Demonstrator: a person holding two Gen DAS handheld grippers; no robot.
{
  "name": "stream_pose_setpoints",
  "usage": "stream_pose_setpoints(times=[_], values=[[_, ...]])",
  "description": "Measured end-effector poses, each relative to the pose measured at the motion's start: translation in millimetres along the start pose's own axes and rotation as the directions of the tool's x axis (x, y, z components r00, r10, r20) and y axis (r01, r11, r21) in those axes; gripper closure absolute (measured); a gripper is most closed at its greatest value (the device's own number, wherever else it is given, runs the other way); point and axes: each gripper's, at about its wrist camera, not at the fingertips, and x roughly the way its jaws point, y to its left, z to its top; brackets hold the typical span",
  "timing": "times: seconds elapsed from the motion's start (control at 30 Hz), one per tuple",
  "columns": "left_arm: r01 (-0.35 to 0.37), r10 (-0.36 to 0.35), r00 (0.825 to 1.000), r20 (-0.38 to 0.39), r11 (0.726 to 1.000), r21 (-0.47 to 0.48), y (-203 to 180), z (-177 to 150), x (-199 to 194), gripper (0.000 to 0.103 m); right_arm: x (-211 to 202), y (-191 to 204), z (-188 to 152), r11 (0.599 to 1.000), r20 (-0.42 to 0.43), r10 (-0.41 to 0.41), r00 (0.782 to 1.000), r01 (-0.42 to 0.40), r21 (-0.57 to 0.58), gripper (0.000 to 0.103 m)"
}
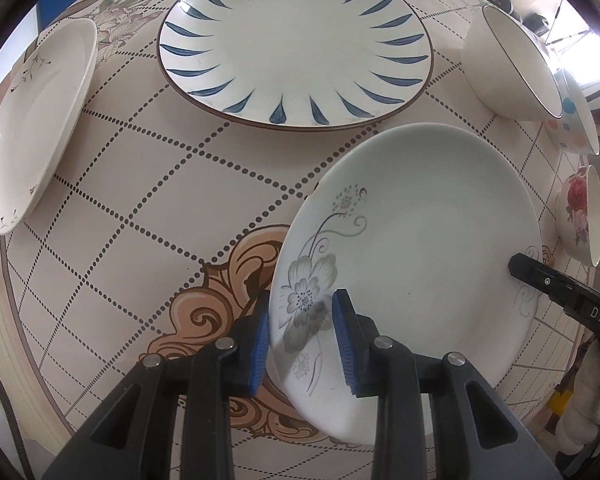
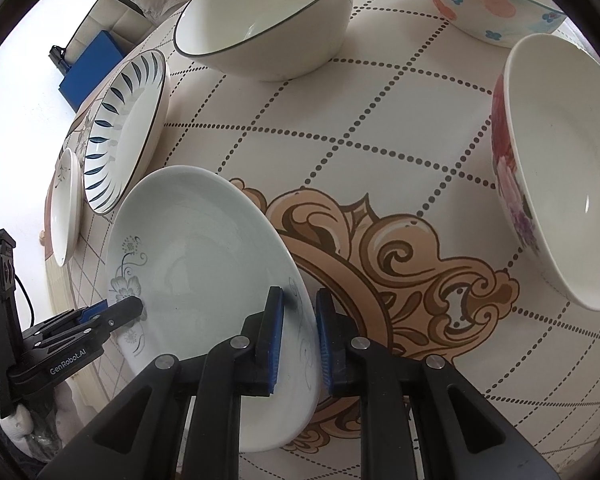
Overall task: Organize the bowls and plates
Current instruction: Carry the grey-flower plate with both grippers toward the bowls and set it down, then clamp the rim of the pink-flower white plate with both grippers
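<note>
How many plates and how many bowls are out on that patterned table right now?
Plates: 3 (grey-flower plate, blue-leaf plate, small sprig plate)
Bowls: 3 (dark-rimmed white bowl, dotted bowl, rose bowl)
Total: 6

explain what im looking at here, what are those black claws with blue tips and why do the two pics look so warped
The claws are two hand-held grippers, one in each of a person's hands. Each carries a wide-angle camera looking along its fingers, so each picture is one gripper's own bent view. The left gripper and right gripper straddle opposite rims of the same grey-flower plate; I cannot tell whether the pads press it. On the patterned tablecloth also lie a blue-leaf plate, a small white plate, a dark-rimmed white bowl, a spotted bowl and a rose bowl.
</note>
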Motion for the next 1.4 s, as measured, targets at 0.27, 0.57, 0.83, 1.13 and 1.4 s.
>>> stream_pose_setpoints(times=[0.27,0.57,0.83,1.13,1.4], values=[[0.010,-0.010,1.000,0.000,1.000,-0.003,0.6,-4.7,0.2,0.076,-0.2,-1.8,0.9,1.000,-0.016,-0.002,1.000,0.002,0.002,0.084],[0.032,-0.026,0.997,0.068,0.994,-0.100,44.8,-17.9,-49.7,0.074,-18.3,16.7,-0.7,0.989,-0.009,-0.133,0.991,0.132,-0.064,0.075],[0.136,-0.089,0.977,0.193,0.959,-0.248,108.2,-23.1,-118.5,0.071,-66.9,92.5,7.5,0.987,0.089,0.032,0.995,-0.018,-0.157,0.017],[0.137,0.004,0.961,0.276,0.862,-0.488,234.3,-3.4,-139.3,0.071,-34.6,283.2,63.0,0.901,0.042,0.156,0.987,-0.124,-0.417,0.008],[0.190,-0.031,0.967,0.254,0.753,-0.630,339.9,25.9,-98.2,0.072,67.3,384.8,123.8,0.863,-0.100,0.060,0.993,-0.102,-0.495,0.009]])
